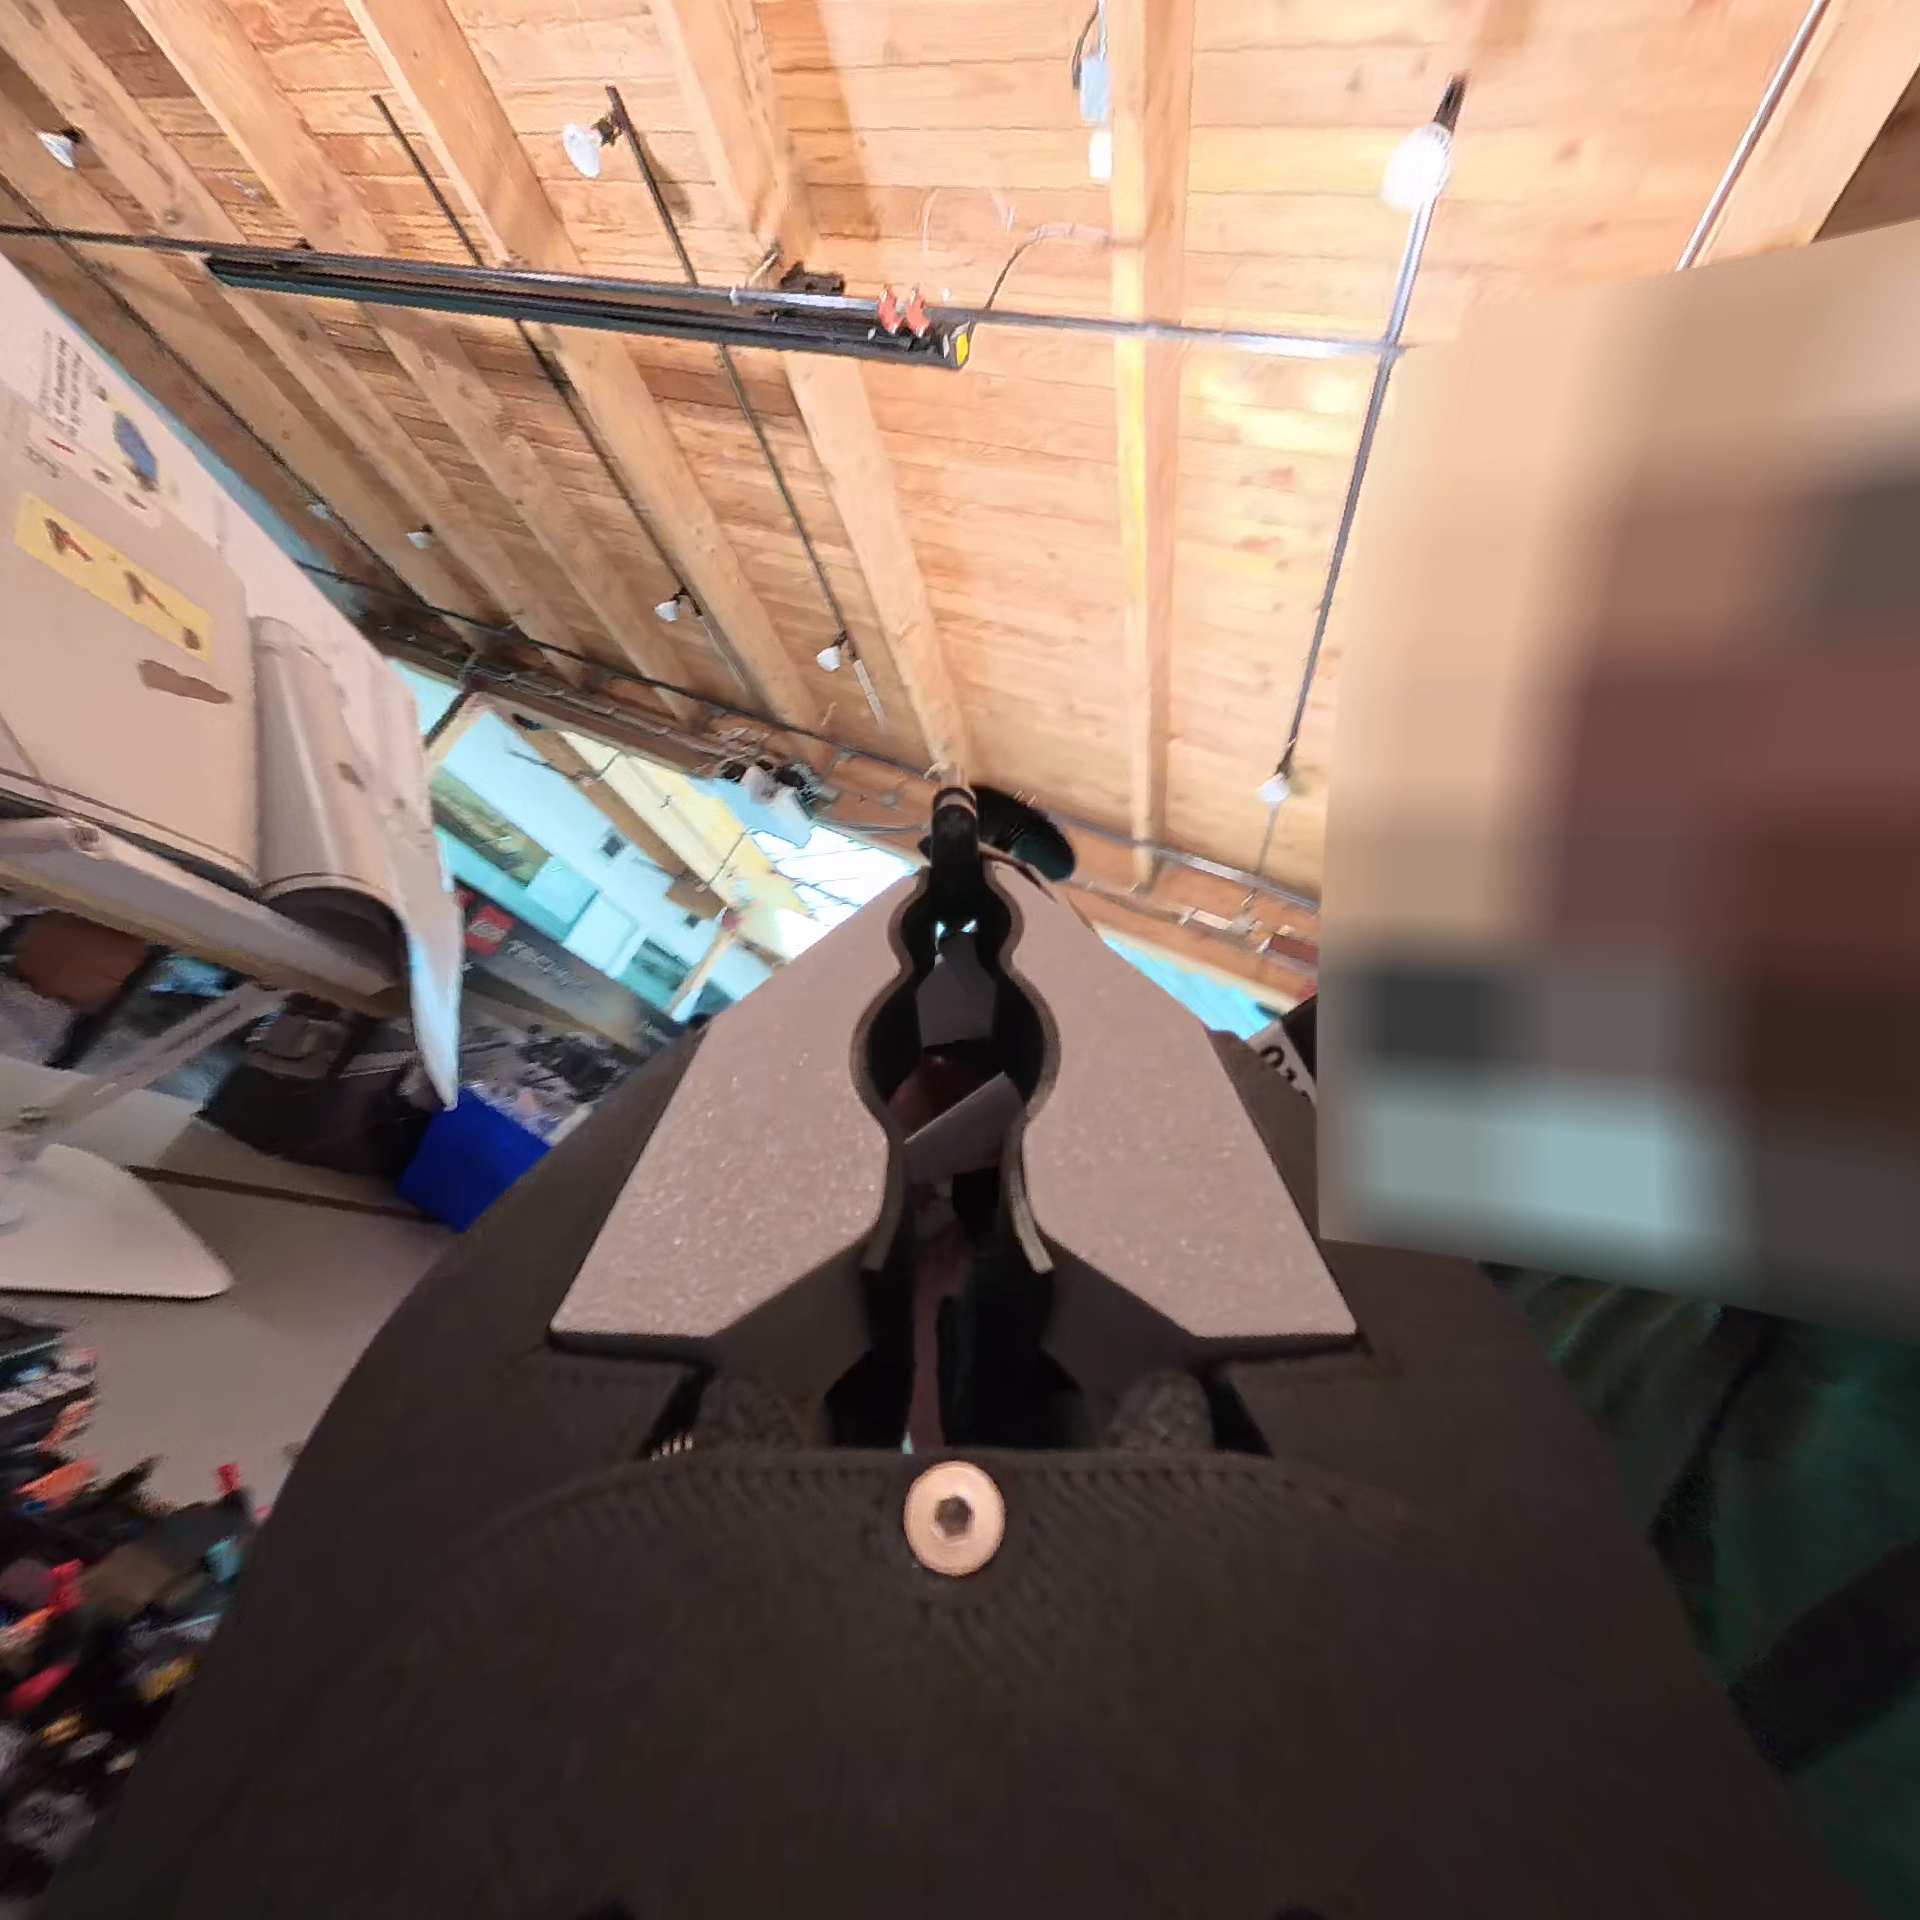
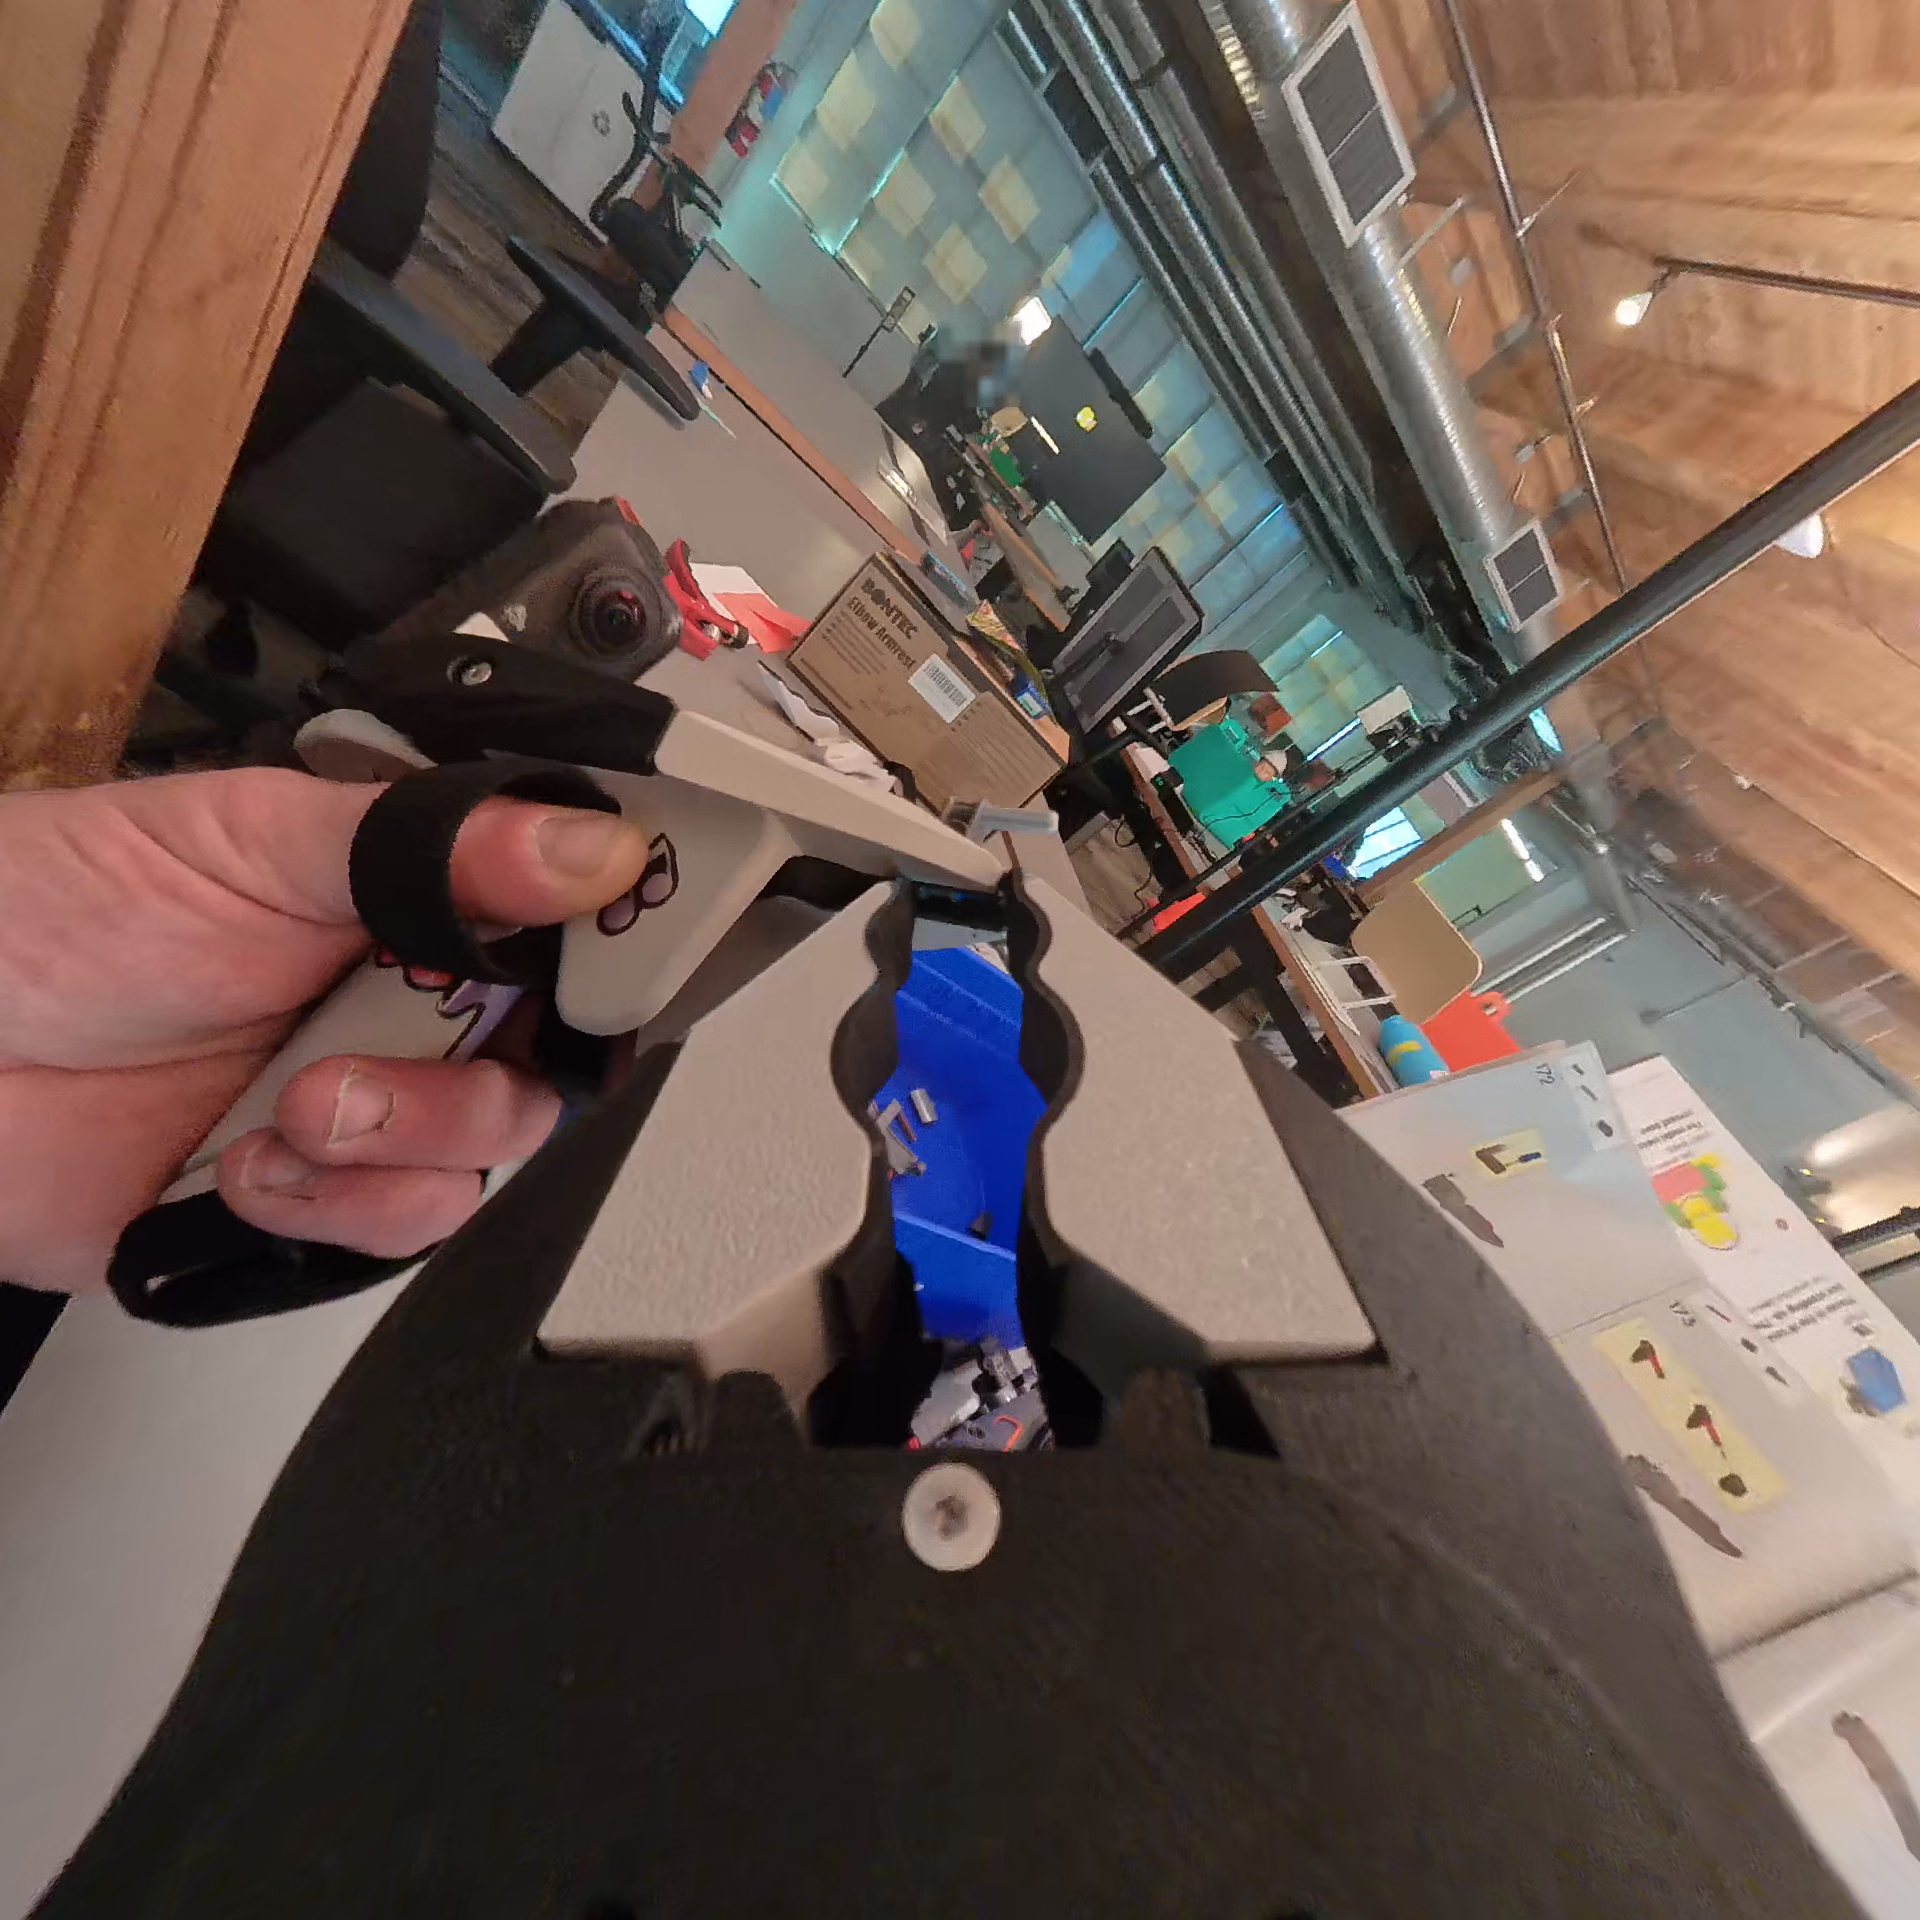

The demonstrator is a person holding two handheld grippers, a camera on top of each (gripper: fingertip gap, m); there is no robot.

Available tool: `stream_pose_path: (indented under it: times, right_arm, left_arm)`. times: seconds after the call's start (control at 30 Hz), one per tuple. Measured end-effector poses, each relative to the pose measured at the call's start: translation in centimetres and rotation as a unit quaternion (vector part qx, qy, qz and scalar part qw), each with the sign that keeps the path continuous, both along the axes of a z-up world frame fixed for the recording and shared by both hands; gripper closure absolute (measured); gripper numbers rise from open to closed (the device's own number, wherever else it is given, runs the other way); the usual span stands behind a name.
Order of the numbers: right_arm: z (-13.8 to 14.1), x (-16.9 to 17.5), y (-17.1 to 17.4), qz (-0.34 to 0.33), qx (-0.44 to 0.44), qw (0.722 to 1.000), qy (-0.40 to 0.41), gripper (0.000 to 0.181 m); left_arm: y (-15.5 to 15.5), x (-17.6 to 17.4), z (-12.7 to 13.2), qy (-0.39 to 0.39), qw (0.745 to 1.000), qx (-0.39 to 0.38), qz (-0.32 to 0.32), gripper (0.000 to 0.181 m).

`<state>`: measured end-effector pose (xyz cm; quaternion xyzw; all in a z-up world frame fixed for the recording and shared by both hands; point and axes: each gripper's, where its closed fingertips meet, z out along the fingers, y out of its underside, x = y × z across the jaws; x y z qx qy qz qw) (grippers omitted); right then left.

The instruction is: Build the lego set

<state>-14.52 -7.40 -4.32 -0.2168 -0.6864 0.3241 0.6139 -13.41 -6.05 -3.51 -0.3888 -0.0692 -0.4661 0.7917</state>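
Left gripper (image 1: 954,883): pointed up toward a wooden ceiling (image 1: 935,416); its grey fingers (image 1: 769,1122) are drawn nearly together, and a small black lego piece (image 1: 954,831) is pinched at the tips, standing out past them.
Black disc-like part (image 1: 1023,831): seen just right of the held piece; whether it is joined to it cannot be told.
Right gripper (image 2: 951,894): tilted sideways over the table; the tips are brought close with only a narrow gap; in the right wrist view a dark bit sits at the tips where the other tool's finger meets them, and whether it is gripped cannot be told.
Left gripper in the right wrist view: held by a hand (image 2: 208,987) on the left, thumb through a black strap (image 2: 416,873); its long grey finger (image 2: 831,800) reaches to the right gripper's tips.
Blue bin (image 2: 956,1143): seen through the gap between the right gripper's fingers, with small grey pieces (image 2: 904,1127) lying in it.
Loose lego parts (image 1: 73,1558): spread in a blurred, many-coloured heap on the table at the near left of the left wrist view.
Instruction booklet (image 2: 1662,1299): lying open at the right, with pictures on its pages.
Cardboard box (image 2: 925,675): standing farther back on the table.
Camera (image 2: 613,613): placed at the far left, behind the hand.
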Motion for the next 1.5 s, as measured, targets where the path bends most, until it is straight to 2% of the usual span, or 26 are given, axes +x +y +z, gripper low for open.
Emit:
stream_pose_path:
  times: [0.03,0.13,0.23,0.33,0.43,0.47,0.53,0.83,1.13,1.5]
  right_arm:
    - [0.2,0.3,0.3,0.004,-0.008,1.0,0.009,0.161]
    - [0.6,1.4,1.5,0.041,-0.077,0.996,-0.008,0.157]
    - [1.4,2.4,1.9,0.106,-0.174,0.978,-0.04,0.156]
    - [1.9,2.7,1.6,0.162,-0.242,0.954,-0.075,0.155]
    - [1.1,2.7,0.9,0.202,-0.274,0.933,-0.118,0.162]
    - [0.9,2.5,0.9,0.206,-0.282,0.928,-0.127,0.162]
    - [0.6,3.0,0.3,0.238,-0.293,0.915,-0.142,0.175]
    - [0.7,4.5,0.2,0.287,-0.343,0.883,-0.141,0.179]
    - [1.0,5.6,1.9,0.303,-0.408,0.853,-0.117,0.179]
    - [0.5,5.5,4.0,0.308,-0.466,0.819,-0.126,0.179]
  left_arm:
    - [0.1,-0.1,-0.1,0.017,1.0,-0.01,0.014,0.173]
    - [0.0,-0.6,-0.3,0.073,0.995,-0.034,0.058,0.176]
    - [0.6,0.4,-1.2,0.171,0.979,-0.065,0.085,0.176]
    - [1.1,1.5,-1.9,0.254,0.959,-0.085,0.097,0.177]
    - [0.8,3.0,-1.7,0.298,0.948,-0.071,0.084,0.177]
    - [0.8,3.1,-1.7,0.302,0.946,-0.074,0.088,0.177]
    - [0.7,3.4,-1.7,0.303,0.947,-0.072,0.078,0.176]
    - [0.5,4.8,-1.7,0.313,0.947,-0.064,0.03,0.177]
    - [1.0,4.8,-1.9,0.325,0.942,-0.074,0.049,0.174]
    - [2.1,4.2,-1.9,0.33,0.937,-0.095,0.067,0.172]
